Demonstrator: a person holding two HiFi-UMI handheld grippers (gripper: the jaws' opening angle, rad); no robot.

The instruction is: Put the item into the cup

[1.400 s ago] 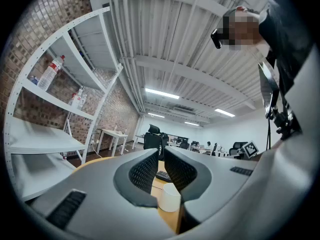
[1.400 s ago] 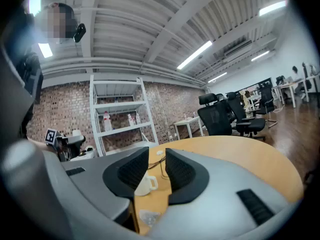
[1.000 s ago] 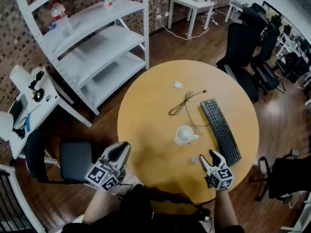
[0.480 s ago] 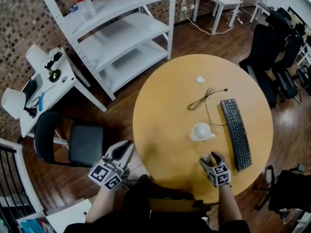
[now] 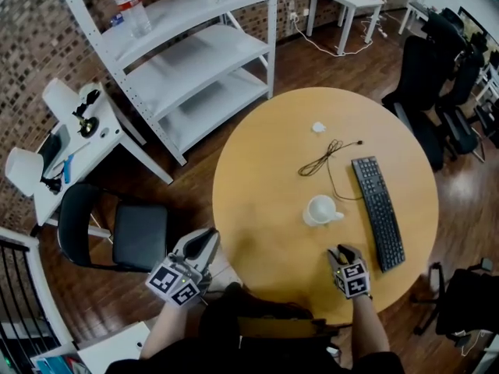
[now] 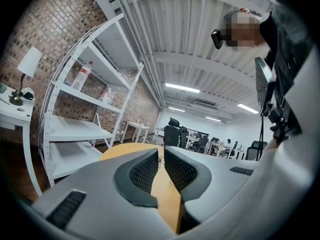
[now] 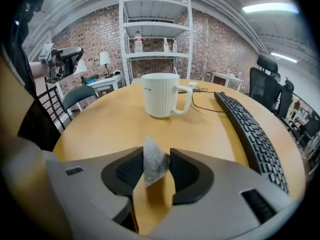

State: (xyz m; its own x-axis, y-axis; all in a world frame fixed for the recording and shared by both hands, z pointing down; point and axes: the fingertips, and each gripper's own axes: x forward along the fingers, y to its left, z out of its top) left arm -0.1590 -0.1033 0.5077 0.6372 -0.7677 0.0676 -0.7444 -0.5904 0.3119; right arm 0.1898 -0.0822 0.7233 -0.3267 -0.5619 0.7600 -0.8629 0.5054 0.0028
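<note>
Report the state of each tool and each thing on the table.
right tool: jaws have just been closing, now pinching the tea bag
tea bag: gripped upright between its pads
left tool: jaws slightly apart, empty
keyboard: flat on table
cup: upright, handle toward keyboard
cable: lying loose

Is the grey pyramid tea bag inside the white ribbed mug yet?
No, the right gripper, jaws just closing, pinches the tea bag short of the mug.

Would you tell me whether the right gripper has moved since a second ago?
Yes: right gripper has shifted left, away from the keyboard, onto the tea bag; its jaws have just been closing on it.
</note>
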